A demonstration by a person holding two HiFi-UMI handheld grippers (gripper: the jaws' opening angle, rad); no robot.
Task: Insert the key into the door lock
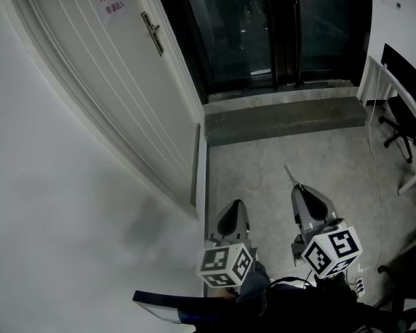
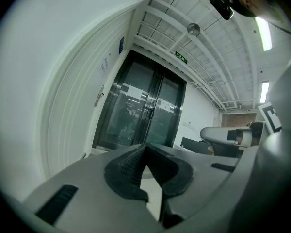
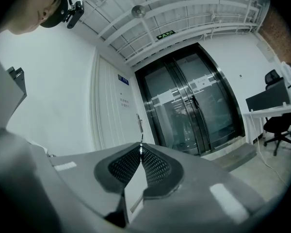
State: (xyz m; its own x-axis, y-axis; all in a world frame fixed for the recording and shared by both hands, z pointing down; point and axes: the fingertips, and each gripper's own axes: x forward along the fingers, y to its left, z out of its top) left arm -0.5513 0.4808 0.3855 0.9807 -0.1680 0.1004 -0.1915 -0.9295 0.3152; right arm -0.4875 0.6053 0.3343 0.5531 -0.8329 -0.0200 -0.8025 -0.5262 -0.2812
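A white door stands far ahead on the left and carries a brass handle and lock plate. My right gripper is low in the head view, shut on a thin key that pokes forward from the jaw tips. In the right gripper view the key tip shows just above the closed pads, in line with the distant handle. My left gripper sits beside it, shut with nothing between its pads. Both grippers are well away from the door.
Dark glass double doors fill the far wall behind a raised grey step. A white desk and a black office chair stand at the right. A paper sign hangs on the white door.
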